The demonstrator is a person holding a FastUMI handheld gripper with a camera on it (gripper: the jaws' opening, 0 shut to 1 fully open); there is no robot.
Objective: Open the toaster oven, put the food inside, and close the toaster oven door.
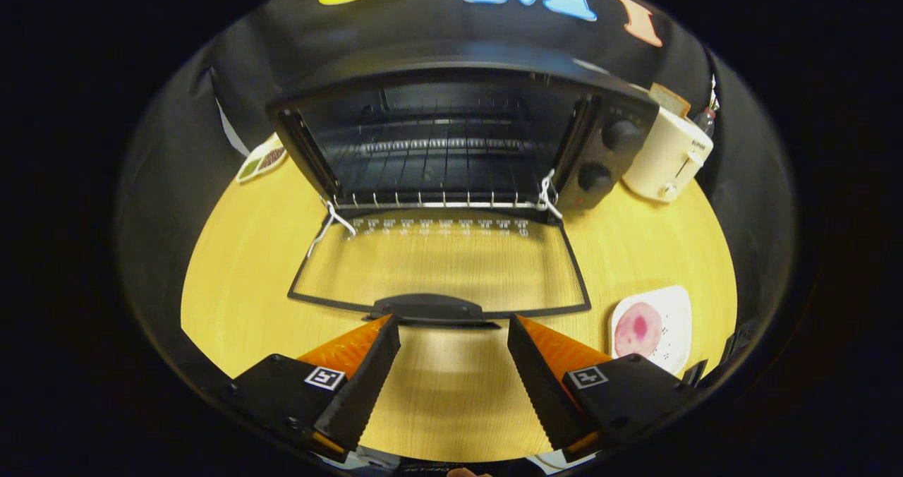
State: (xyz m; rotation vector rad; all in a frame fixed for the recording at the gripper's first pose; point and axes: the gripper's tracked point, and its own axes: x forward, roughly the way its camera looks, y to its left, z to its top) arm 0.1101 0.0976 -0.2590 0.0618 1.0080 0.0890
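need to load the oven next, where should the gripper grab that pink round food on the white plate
Grip the pink food by its outer rim, coming down from above with a finger on each side. It lies flat on the white plate, so a level approach would likely hit the plate's edge. The gripper is open, fingers at the lowered oven door's handle.

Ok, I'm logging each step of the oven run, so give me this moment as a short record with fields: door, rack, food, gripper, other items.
door: toaster oven open, glass door folded down flat over the wooden table, its handle just ahead of the fingers
rack: wire rack inside, nothing on it
food: pink round piece on a white plate, to the right of the door
gripper: gripper open, holding nothing
other items: white toaster right of the oven; small dish left of it
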